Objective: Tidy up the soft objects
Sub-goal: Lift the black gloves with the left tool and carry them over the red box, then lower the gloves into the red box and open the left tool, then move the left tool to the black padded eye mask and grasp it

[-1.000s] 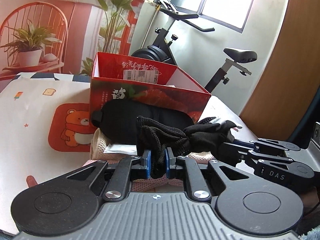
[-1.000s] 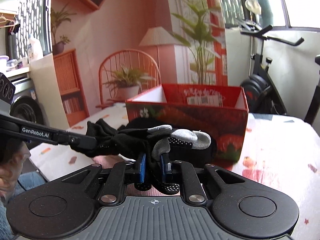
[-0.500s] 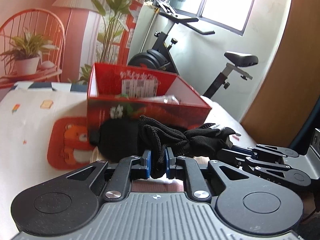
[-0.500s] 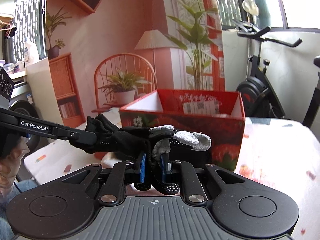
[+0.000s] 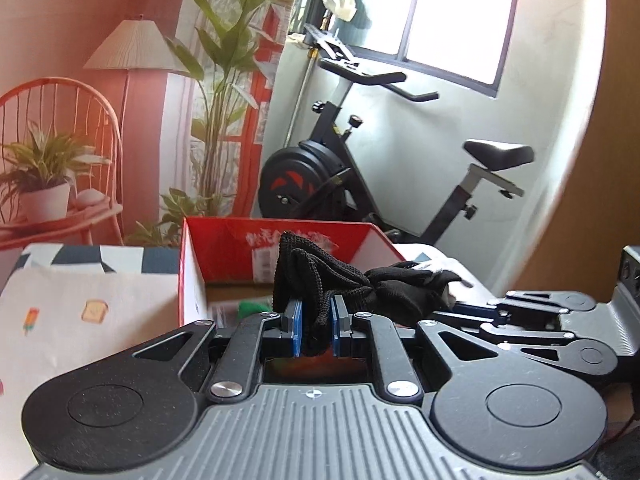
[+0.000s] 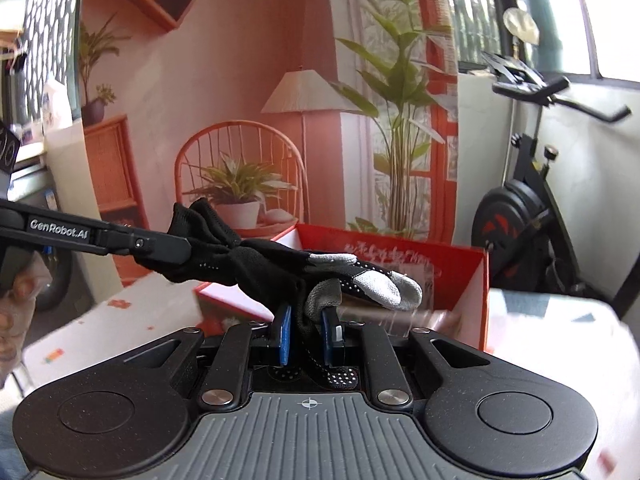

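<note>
Black knit glove [image 5: 320, 276] hangs stretched between both tools above the red box [image 5: 192, 280]: the left tool [image 5: 316, 330] is clenched on its cuff, the right tool [image 6: 307, 330] clenched on its grey-tipped fingers.

My glove [image 5: 320, 280] hides most of the red box's [image 6: 476, 280] inside, its near rim is blurred, and my hand [image 6: 16, 308] is cut off.
</note>
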